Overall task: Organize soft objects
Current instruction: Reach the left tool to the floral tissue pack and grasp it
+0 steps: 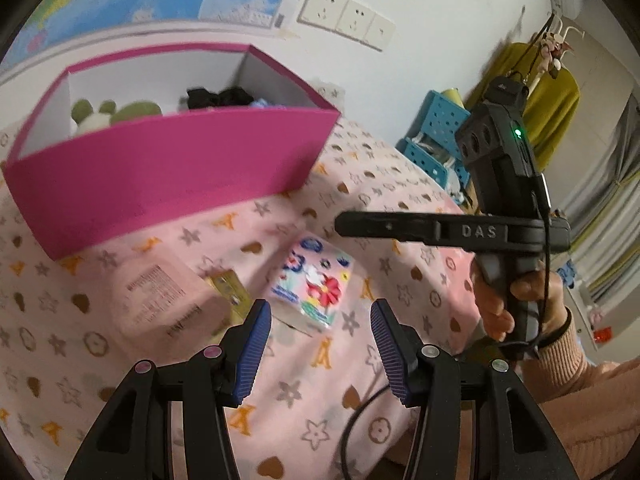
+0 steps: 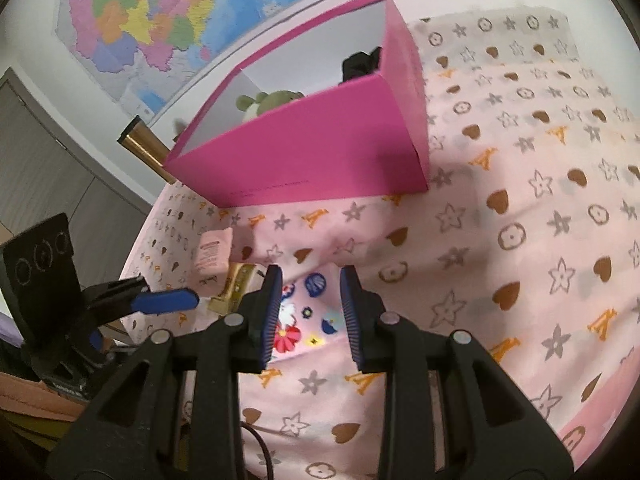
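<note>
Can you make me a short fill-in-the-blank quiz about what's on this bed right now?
1. The storage box is coloured ____.
2. The green plush toy lies ____ the box.
3. The flowered tissue pack lies on the ____.
4. Both the left gripper and the right gripper are ____.

Missing words: pink; inside; bedsheet; open

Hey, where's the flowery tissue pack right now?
The tissue pack lies on the pink bedspread in front of the pink box, just right of a small yellow packet; in the right wrist view it sits between the right gripper's open fingers.
</note>
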